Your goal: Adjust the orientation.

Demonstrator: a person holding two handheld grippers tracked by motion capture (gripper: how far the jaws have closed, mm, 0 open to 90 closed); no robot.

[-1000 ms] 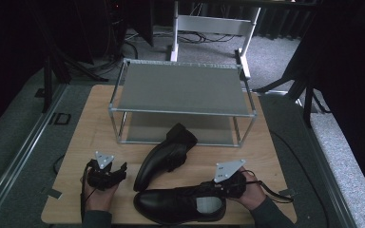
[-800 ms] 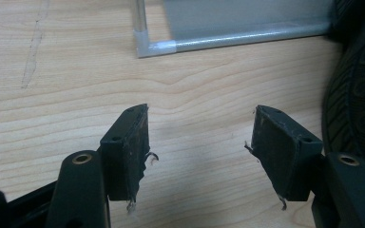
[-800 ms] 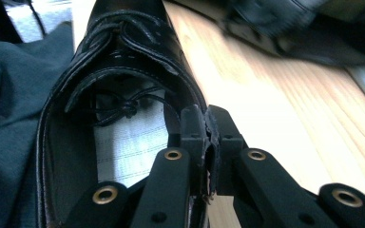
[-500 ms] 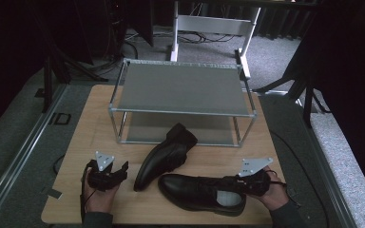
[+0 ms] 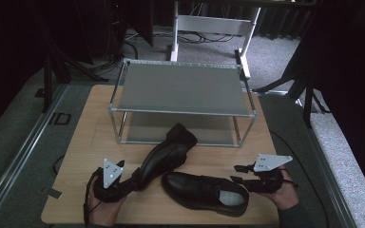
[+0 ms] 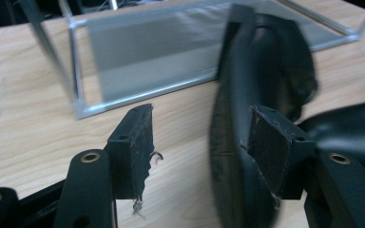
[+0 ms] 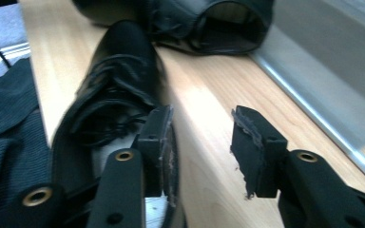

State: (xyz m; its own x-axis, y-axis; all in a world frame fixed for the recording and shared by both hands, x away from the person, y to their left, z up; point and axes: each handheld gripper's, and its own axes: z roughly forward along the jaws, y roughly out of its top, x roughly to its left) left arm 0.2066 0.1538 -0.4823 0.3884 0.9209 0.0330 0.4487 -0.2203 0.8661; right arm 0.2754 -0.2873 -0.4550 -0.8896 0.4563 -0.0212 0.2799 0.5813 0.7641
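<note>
Tilted shoe (image 5: 164, 154) lies with its long axis running from the left gripper (image 5: 123, 183) near the bench's front edge toward the rack (image 5: 180, 88). Its toe sits between the left fingers (image 6: 135, 142), which have just been closing, no firm grip. The right gripper (image 5: 237, 173), just opened and empty, stands beside the flat shoe (image 5: 204, 192).

On the wooden table (image 5: 90, 142), the left tongs (image 5: 123, 178) sit at the toe of a black leather shoe (image 5: 164, 154) that lies tipped on its side, its heel end reaching away from them toward the rack. The right tongs (image 5: 240, 173) stand open just beside the heel of a second black shoe (image 5: 204, 192), which rests upright on its sole between the two tongs; nothing is between their jaws, which have just been opening. Beyond both tongs stands a two-tier metal shoe rack (image 5: 183, 88), its shelves bare.
</note>
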